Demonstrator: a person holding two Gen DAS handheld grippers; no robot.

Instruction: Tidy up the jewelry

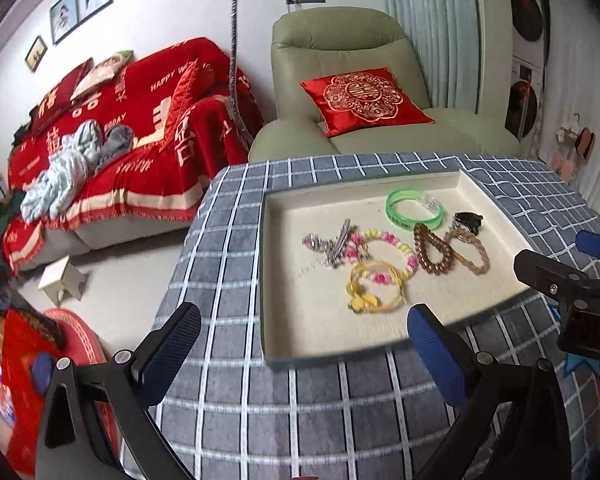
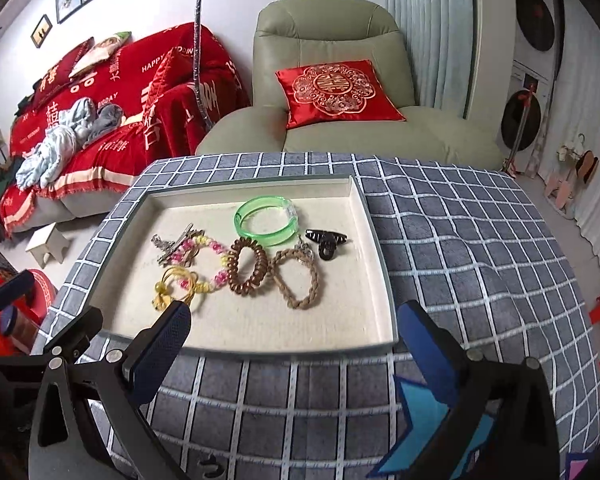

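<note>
Left wrist view: left claw spread wide at the bottom of the frame, blue pads apart, nothing between them but checked cloth and the near rim of the tray. Cream-lined tray sitting on the checked surface, centre right of frame. Inside it, a loose cluster: green bangle toward the upper right, black hair clip just right of it, brown coil tie and braided tan bracelet side by side below, touching or nearly so. Pink and yellow bead bracelet in the middle, overlapped at its left by a silver clip; yellow cord bracelet lowest, touching the beads. Right claw entering at the right edge, above the tray's right corner.

Right wrist view: right claw likewise wide open and empty, hovering over the tray's near edge, left pad in front of the yellow cord bracelet in the picture; contact impossible to tell. Same jewelry in the tray, centre of frame. Left claw at the far left edge. Green armchair with a red cushion behind the surface, red-covered sofa at upper left.
</note>
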